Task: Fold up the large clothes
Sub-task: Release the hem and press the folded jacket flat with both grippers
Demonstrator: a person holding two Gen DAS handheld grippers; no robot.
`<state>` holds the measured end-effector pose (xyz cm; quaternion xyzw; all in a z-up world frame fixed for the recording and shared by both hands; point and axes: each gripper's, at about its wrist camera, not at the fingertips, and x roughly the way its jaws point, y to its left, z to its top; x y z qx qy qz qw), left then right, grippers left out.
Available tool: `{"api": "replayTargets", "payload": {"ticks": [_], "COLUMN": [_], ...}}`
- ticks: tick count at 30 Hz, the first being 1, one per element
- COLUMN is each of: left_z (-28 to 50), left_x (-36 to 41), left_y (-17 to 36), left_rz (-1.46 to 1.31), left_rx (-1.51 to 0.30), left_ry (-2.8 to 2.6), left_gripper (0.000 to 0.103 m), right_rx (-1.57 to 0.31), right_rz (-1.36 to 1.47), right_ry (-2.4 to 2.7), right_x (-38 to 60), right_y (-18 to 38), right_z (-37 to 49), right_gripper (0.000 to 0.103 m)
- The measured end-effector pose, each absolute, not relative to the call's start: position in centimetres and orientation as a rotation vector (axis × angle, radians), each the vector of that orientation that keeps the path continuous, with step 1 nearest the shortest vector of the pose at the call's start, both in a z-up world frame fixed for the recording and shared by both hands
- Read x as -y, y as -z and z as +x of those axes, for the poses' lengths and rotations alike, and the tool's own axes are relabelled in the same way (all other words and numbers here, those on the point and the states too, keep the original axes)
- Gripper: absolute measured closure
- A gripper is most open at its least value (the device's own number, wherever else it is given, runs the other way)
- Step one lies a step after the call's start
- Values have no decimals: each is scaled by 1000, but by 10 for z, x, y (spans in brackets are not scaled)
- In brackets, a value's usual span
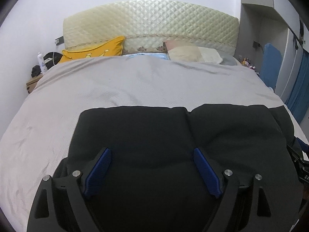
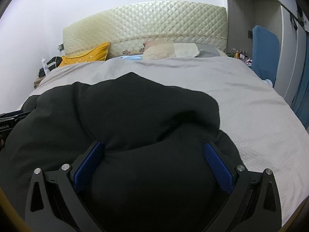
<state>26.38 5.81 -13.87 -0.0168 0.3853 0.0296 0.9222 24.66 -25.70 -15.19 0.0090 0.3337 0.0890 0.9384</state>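
fingers wide apart on left gripper & right gripper, gripping nothing, poised over black garment bunched at near edge of bed. prob. pre-fold; next needs pinching edges.

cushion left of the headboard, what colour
Yellow cushion, clearest in the left wrist view.

Both views are evenly and softly lit, cool in tone, with no hard shadows; the black garment reads as a near-featureless dark mass; fisheye distortion bows the headboard and walls; dark vignetting fills the corners; focus is slightly soft throughout.
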Motion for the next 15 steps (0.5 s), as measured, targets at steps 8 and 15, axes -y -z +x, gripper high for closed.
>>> {"api": "replayTargets", "payload": {"ticks": [8,15], "left_z": [216,139], "left_x": [-52,-25], "left_y": [83,-9], "left_rz": [-53,-21], "left_rx": [-718,-583], "left_ry": [-85,-65], "left_gripper": [16,14], "right_rx": [-643,-552], "right_rz": [49,66], "right_ry": [-98,-129], "right_x": [266,263], "right_y": [98,19], "right_z": [210,152], "right_gripper": [0,0]}}
